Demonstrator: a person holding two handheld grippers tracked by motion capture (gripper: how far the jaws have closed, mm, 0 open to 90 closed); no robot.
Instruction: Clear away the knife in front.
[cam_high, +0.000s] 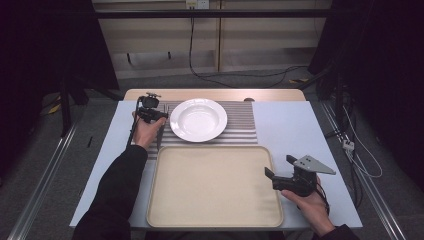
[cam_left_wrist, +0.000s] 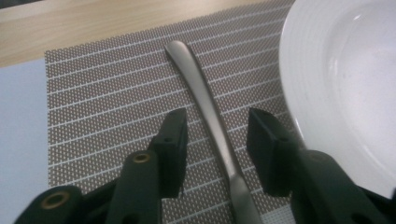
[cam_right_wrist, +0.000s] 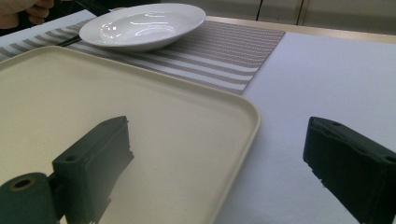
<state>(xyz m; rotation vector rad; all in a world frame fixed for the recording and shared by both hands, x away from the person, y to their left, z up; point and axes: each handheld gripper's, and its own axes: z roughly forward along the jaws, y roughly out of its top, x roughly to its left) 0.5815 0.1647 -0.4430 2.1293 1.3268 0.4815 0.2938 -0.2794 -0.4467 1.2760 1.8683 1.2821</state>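
1. High view: the left gripper (cam_high: 161, 121) is down at the left edge of the striped placemat (cam_high: 240, 125), just beside the white plate (cam_high: 198, 119) that sits mid-mat near the table's far edge. The beige tray (cam_high: 215, 186) lies along the near edge. The right gripper (cam_high: 274, 169) rests at the tray's right rim, with nothing in it.

2. Left gripper view: a metal utensil handle (cam_left_wrist: 205, 100) lies flat on the placemat and runs between the two jaws. They straddle it without touching, so the gripper is open around it. The plate rim is very close to one jaw. As I judge it, closing crookedly could push the thin handle sideways rather than pinch it, or that jaw could knock the plate.

3. Right gripper view: the jaws stand wide apart and empty, one above the tray's corner, one over the bare table (cam_right_wrist: 336, 70). I see little risk here.
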